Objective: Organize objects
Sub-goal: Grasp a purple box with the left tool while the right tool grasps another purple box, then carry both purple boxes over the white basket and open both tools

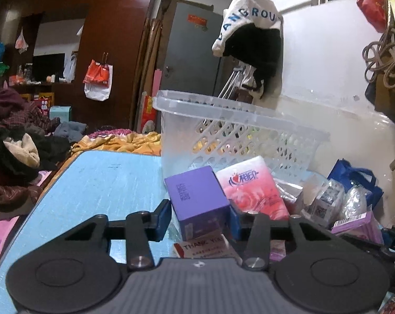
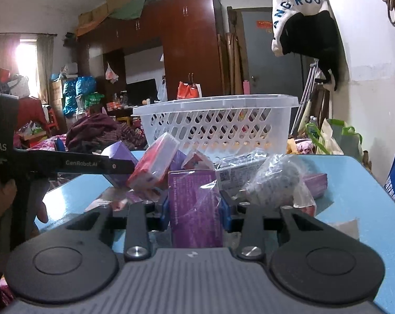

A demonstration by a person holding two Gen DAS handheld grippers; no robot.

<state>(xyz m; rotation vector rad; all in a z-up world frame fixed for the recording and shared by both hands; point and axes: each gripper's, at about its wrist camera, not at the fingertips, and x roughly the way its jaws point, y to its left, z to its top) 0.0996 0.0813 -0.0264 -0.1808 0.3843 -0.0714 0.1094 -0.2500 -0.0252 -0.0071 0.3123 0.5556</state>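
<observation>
My left gripper (image 1: 200,216) has its blue pads on both sides of a purple box (image 1: 197,198) on the light-blue table (image 1: 106,183); it looks shut on it. A pink tissue pack (image 1: 252,188) leans beside the box, in front of the clear plastic basket (image 1: 239,141). My right gripper (image 2: 196,209) is shut on a purple packet in clear wrap (image 2: 195,206). Beyond it lie a red packet (image 2: 155,164), a purple box (image 2: 119,162), bagged items (image 2: 273,180) and the basket (image 2: 215,123). The left gripper (image 2: 66,163) shows at the left of the right wrist view.
A "thank you" card (image 1: 205,247) lies under the left gripper. Wrapped packets (image 1: 328,198) and a blue bag (image 1: 354,178) sit to the right. Clothes (image 1: 19,141) are piled left of the table. A white wall (image 2: 375,104) stands close on the right.
</observation>
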